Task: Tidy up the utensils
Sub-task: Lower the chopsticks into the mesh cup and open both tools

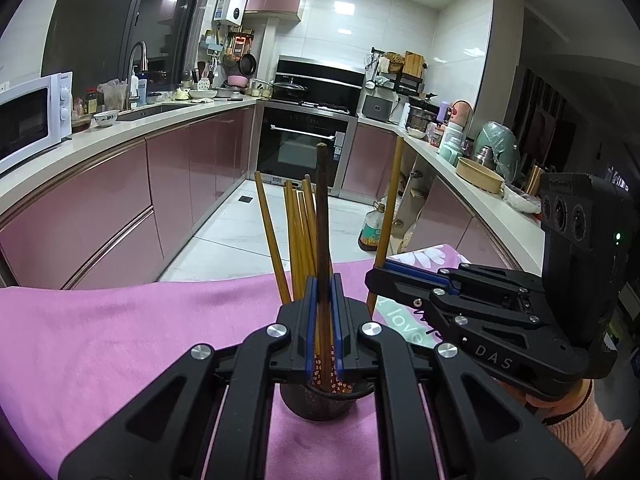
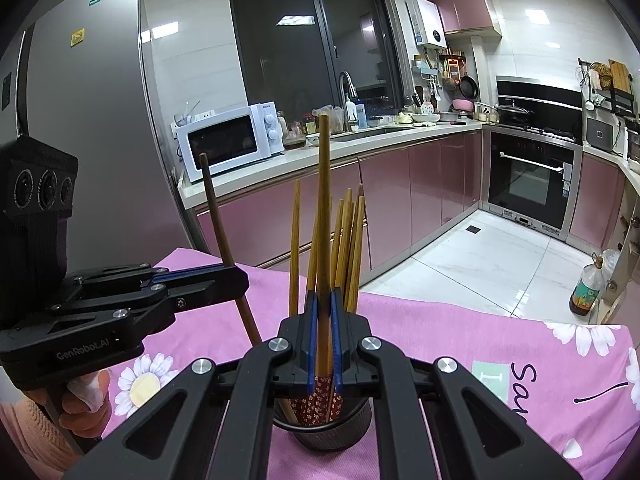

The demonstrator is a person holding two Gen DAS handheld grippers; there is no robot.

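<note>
A dark cup (image 1: 320, 404) stands on the pink cloth (image 1: 120, 340) covering the surface and holds a bunch of light wooden chopsticks (image 1: 298, 236) with patterned lower ends. The left tongs (image 1: 322, 312), directly above the cup, are clenched on a dark brown chopstick (image 1: 322, 200) that stands nearly upright with its lower end inside the cup. The right tongs (image 2: 323, 332), also just above the cup, grasp a light wooden chopstick (image 2: 323, 200) pointing down into it.
</note>
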